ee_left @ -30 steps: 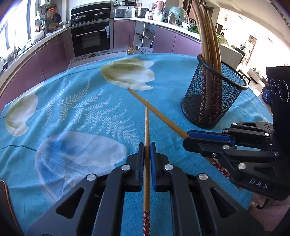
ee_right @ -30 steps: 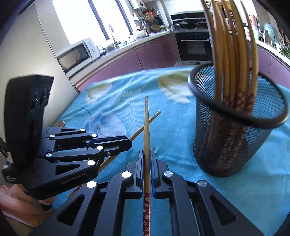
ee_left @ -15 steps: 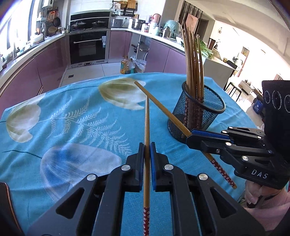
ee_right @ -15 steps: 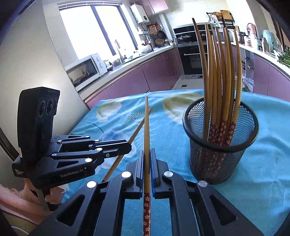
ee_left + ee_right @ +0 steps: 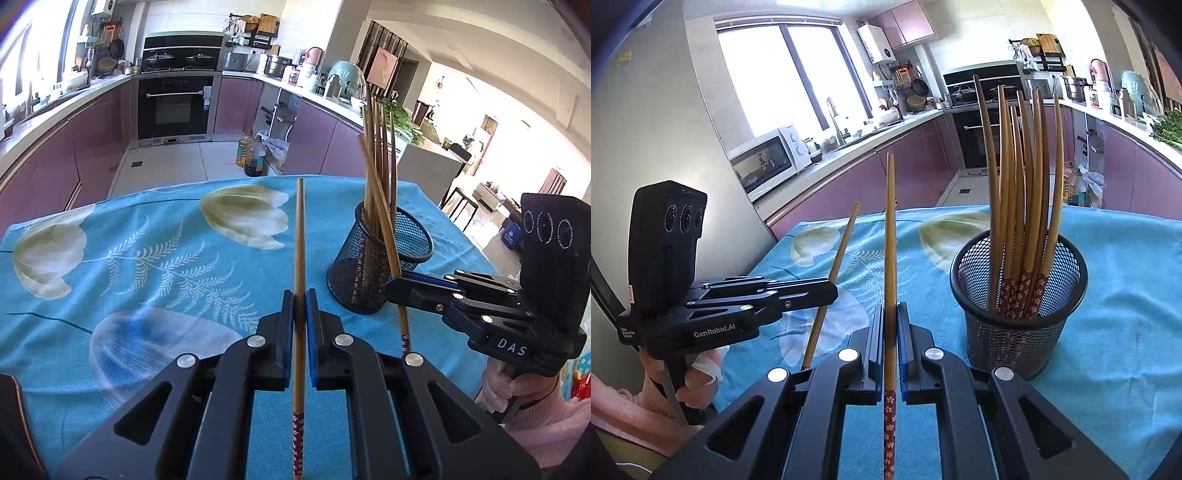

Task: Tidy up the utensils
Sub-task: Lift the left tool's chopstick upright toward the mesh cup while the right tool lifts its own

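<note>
L gripper (image 5: 299, 295) & R gripper (image 5: 890, 310): fingers each pinch a slim bamboo chopstick (image 5: 300, 236); round black mesh cup (image 5: 1019, 295) nearby.

The mesh holder (image 5: 1019, 325) hides the stored chopsticks' (image 5: 1030, 184) ends, perhaps touching its base.

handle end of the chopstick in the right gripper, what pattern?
Red with small white flowers on the chopstick; the rest is plain bamboo tan. Clearest in the right wrist view.
</note>
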`<state>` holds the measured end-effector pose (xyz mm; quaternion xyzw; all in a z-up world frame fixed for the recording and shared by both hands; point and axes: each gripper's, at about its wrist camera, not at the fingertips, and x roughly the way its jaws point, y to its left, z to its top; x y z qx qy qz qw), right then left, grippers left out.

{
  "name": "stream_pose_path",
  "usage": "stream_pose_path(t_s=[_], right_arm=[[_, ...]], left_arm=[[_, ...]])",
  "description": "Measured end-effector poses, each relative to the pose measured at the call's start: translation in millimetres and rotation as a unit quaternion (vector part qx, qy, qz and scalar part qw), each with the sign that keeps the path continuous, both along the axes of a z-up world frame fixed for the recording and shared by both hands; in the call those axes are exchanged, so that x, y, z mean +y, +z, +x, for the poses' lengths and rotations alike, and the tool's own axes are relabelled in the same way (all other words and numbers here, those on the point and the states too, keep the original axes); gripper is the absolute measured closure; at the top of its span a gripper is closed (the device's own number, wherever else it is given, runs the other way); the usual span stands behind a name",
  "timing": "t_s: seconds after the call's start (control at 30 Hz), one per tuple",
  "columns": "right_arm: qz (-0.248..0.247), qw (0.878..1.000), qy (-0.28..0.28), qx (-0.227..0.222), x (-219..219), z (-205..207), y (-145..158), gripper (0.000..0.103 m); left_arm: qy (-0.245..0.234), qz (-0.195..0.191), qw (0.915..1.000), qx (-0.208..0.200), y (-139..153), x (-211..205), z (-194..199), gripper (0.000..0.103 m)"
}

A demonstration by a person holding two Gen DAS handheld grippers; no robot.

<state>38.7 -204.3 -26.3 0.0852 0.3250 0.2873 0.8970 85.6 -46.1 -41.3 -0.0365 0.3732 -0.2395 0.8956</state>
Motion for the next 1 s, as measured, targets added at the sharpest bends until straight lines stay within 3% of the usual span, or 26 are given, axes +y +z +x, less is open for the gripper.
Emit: stream_pose_path(t_s=[1.0], right_arm=[[0.003, 1.0, -0.016, -0.026, -19, -11, 13, 0.097]], left_arm=[[-0.012, -0.016, 0.9993, -0.033, 20, -1, -10, 0.096]])
